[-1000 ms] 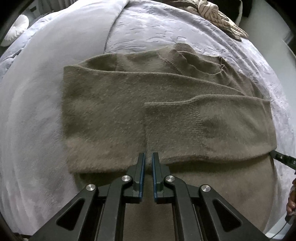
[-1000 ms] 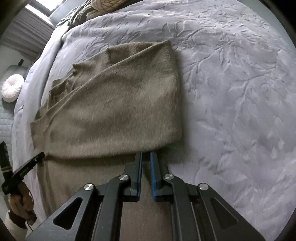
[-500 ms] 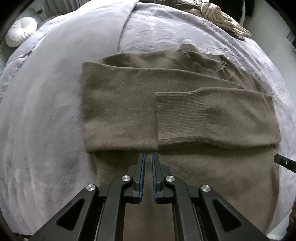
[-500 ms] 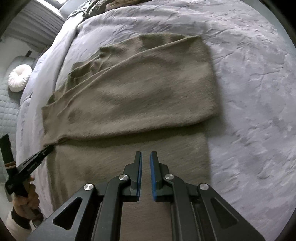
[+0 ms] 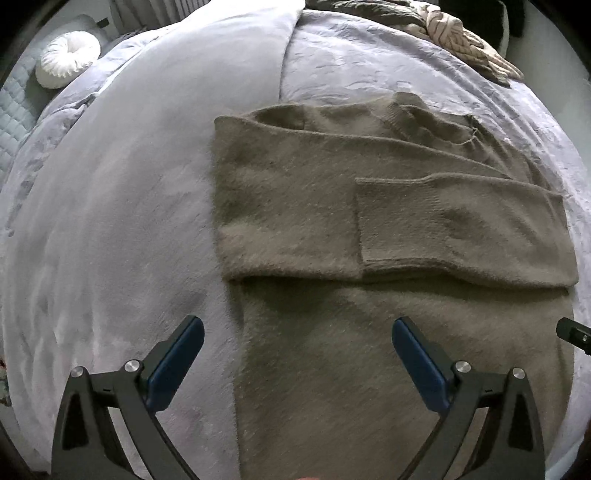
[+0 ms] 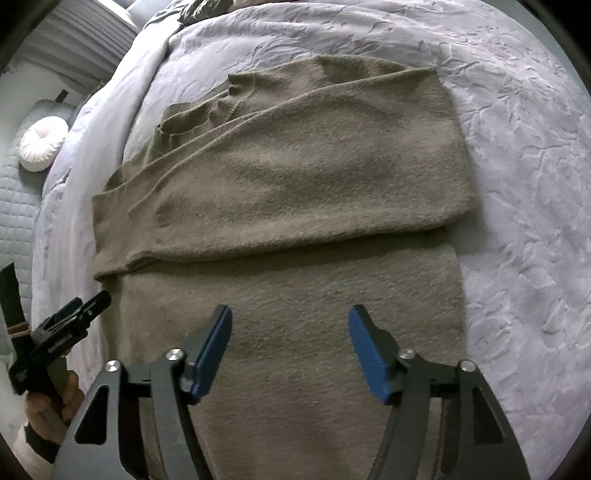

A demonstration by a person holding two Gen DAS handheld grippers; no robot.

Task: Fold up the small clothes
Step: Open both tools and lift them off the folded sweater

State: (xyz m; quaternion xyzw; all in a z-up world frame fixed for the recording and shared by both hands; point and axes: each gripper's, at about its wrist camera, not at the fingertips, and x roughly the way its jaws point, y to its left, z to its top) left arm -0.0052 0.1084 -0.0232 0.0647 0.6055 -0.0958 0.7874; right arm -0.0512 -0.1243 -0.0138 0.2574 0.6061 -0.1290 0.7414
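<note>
An olive-brown knit sweater (image 5: pixel 332 229) lies flat on a grey bedspread, both sleeves folded across the chest; the cuff (image 5: pixel 384 218) of the top sleeve ends mid-chest. It fills the right wrist view (image 6: pixel 295 177) too. My left gripper (image 5: pixel 297 332) is open and empty, above the sweater's lower left edge. My right gripper (image 6: pixel 290 321) is open and empty, above the sweater's lower body. The left gripper also shows at the left edge of the right wrist view (image 6: pixel 74 314), held by a hand.
The grey embossed bedspread (image 6: pixel 517 147) surrounds the sweater. A smoother grey duvet (image 5: pixel 129 184) lies to the left. A round white cushion (image 5: pixel 68 59) sits at the far left. A heap of other clothes (image 5: pixel 461 33) lies at the far edge.
Both grippers have opened from shut. Both have drawn back toward the sweater's hem, so more of the lower body shows. The sweater has not moved.
</note>
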